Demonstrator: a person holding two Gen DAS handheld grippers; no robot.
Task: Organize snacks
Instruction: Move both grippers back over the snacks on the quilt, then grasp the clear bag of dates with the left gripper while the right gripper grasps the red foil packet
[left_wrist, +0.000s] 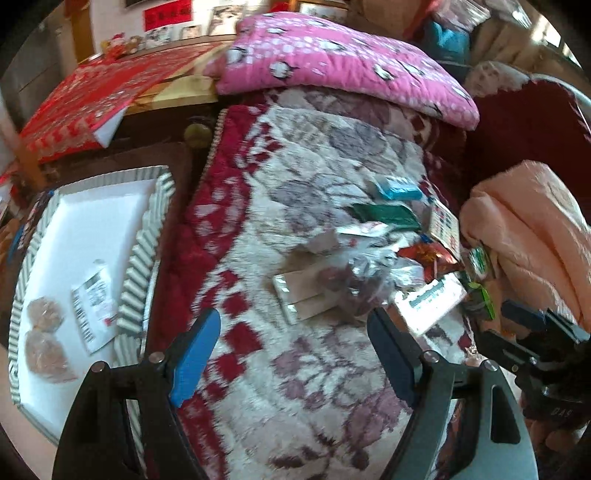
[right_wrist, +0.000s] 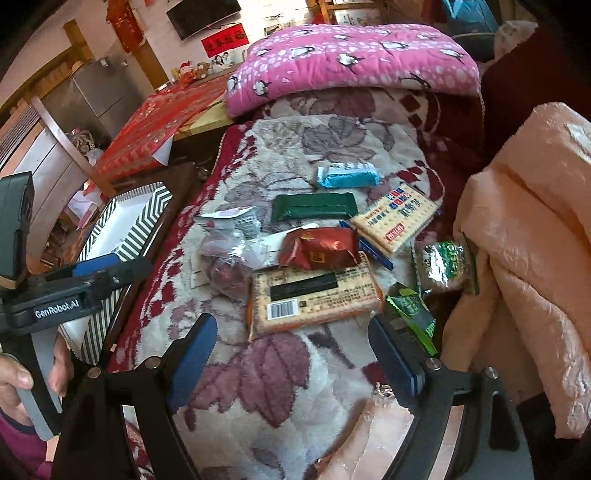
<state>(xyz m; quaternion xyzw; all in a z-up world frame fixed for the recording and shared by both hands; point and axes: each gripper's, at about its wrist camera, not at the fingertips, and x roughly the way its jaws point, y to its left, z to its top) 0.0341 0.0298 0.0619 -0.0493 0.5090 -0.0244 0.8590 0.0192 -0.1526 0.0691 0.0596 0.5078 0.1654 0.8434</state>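
floral bed blanket carries most of the snacks, well apart from the striped box at its left edge. by my reading the job is barely begun: the box holds only two clear-wrapped pastries and a flat white packet, while the cracker pack, red pouch, green bar, blue pack and others lie loose. left tool and right tool both hover spread apart, holding nothing.

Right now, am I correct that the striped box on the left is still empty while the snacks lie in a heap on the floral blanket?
Not quite: the striped box already holds two clear bags of brown snacks and a white labelled packet, as the left wrist view shows. The other snacks do lie heaped on the floral blanket.
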